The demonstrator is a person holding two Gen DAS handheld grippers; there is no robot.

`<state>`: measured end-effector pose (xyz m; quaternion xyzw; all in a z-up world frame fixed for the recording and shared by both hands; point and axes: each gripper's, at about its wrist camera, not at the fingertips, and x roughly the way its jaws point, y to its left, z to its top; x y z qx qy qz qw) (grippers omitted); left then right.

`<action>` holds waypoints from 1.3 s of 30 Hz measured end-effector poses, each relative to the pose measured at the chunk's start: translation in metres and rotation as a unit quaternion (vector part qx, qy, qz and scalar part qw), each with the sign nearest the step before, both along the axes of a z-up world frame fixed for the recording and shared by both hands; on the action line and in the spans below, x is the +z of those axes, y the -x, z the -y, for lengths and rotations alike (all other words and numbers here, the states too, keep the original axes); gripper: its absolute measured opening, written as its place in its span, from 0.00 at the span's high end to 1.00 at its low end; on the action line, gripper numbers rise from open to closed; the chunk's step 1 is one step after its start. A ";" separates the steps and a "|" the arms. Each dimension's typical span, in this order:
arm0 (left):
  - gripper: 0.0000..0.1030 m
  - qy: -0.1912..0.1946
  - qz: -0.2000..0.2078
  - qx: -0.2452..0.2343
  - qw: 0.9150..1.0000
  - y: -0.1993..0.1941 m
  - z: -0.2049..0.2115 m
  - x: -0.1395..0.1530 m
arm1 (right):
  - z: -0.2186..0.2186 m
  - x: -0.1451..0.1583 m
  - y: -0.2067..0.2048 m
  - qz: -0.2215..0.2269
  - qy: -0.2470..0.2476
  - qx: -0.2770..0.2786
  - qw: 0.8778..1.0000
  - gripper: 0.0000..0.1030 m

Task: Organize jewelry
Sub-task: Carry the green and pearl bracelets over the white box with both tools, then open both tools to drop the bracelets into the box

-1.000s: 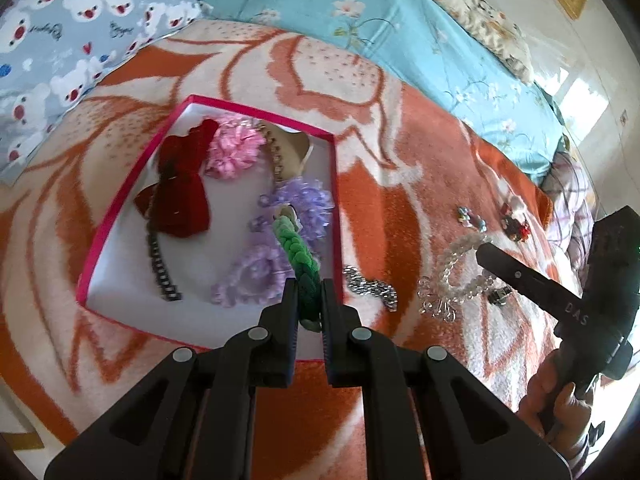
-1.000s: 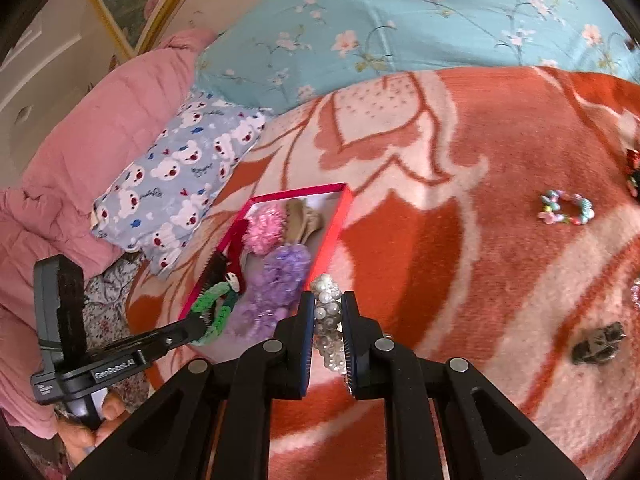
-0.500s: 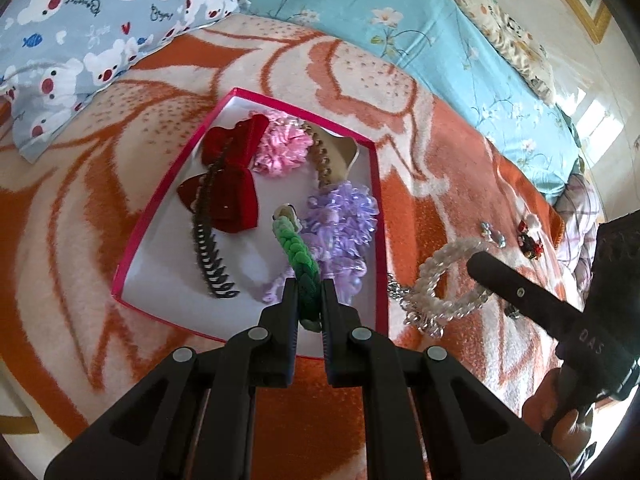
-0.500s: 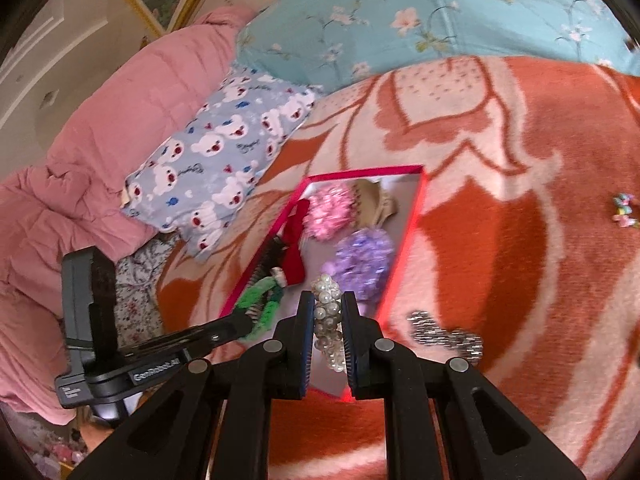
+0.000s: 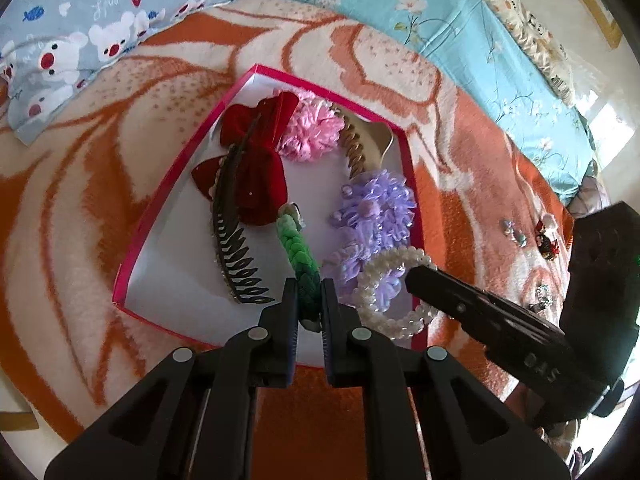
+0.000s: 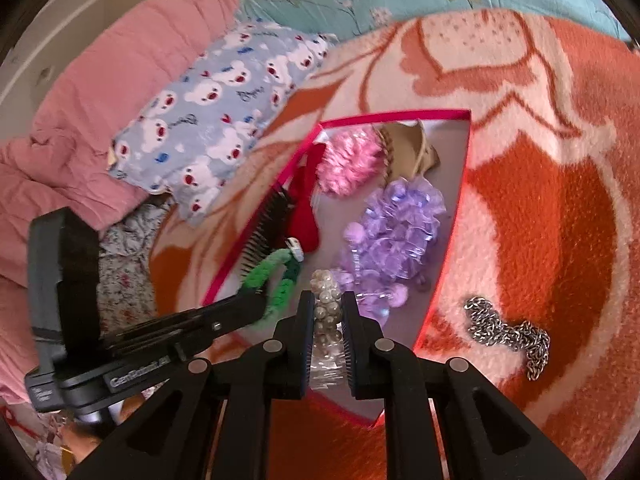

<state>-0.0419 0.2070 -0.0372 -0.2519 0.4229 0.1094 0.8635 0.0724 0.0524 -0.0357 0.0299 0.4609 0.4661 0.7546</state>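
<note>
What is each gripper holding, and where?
Left gripper pinches the green braided band at its near end; right gripper clamps the pearl bracelet across its beads.

**Materials and Surface Finish**

Blanket (image 5: 460, 168): fuzzy, matt pile. Box (image 5: 168, 184): smooth card, pink rim. Red bow (image 5: 256, 184): velvety cloth. Pearl bracelet (image 5: 384, 272): glossy beads. Green bracelet (image 5: 298, 248): braided, slightly shiny. Chain (image 6: 504, 330): bright metal links. Both grippers, left (image 5: 309, 300) and right (image 6: 327, 312): matt black plastic.
</note>
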 end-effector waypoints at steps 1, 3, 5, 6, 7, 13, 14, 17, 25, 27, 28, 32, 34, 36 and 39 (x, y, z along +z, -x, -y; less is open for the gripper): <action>0.92 0.000 -0.003 0.000 1.000 -0.001 -0.001 -0.002 | -0.001 -0.002 -0.002 0.003 0.005 -0.002 1.000 0.88; 0.92 0.001 -0.008 0.001 1.000 -0.003 -0.002 -0.006 | -0.003 -0.004 -0.005 0.004 0.009 -0.005 1.000 0.88; 0.92 0.001 -0.014 0.002 1.000 -0.004 -0.003 -0.010 | -0.004 -0.006 -0.008 0.007 0.013 -0.009 1.000 0.88; 0.92 0.001 -0.017 0.002 1.000 -0.004 -0.003 -0.012 | -0.004 -0.007 -0.009 0.009 0.016 -0.010 1.000 0.88; 0.92 0.000 -0.020 0.003 1.000 -0.005 -0.003 -0.013 | -0.005 -0.008 -0.010 0.009 0.016 -0.010 1.000 0.88; 0.92 0.000 -0.035 0.009 0.999 -0.005 -0.006 -0.021 | -0.005 -0.014 -0.016 0.006 0.023 -0.014 1.000 0.84; 0.92 -0.001 -0.038 0.010 0.999 -0.005 -0.006 -0.022 | -0.004 -0.014 -0.016 0.006 0.023 -0.015 1.000 0.83; 0.92 -0.004 -0.040 0.010 0.999 -0.005 -0.005 -0.022 | -0.003 -0.015 -0.017 0.001 0.022 -0.015 1.000 0.83; 0.92 -0.015 -0.046 0.010 0.999 -0.008 -0.002 -0.020 | -0.002 -0.015 -0.017 0.001 0.022 -0.014 1.000 0.83; 0.91 -0.017 -0.047 0.010 0.999 -0.009 -0.002 -0.019 | -0.002 -0.015 -0.018 0.000 0.021 -0.015 1.000 0.82; 0.91 -0.018 -0.048 0.011 0.999 -0.009 -0.002 -0.019 | -0.001 -0.015 -0.018 -0.002 0.021 -0.015 1.000 0.80; 0.78 -0.021 -0.047 0.014 0.999 -0.007 -0.001 -0.016 | 0.002 -0.011 -0.016 -0.003 0.013 -0.017 1.000 0.65; 0.75 -0.026 -0.045 0.016 0.998 -0.005 0.000 -0.013 | 0.006 -0.008 -0.016 -0.004 0.007 -0.020 1.000 0.64; 0.75 -0.027 -0.043 0.014 0.999 -0.005 0.001 -0.010 | 0.011 -0.004 -0.015 -0.005 0.001 -0.025 1.000 0.64; 0.75 -0.029 -0.038 0.010 0.999 -0.005 0.005 -0.005 | 0.018 0.002 -0.016 -0.003 -0.005 -0.029 1.000 0.64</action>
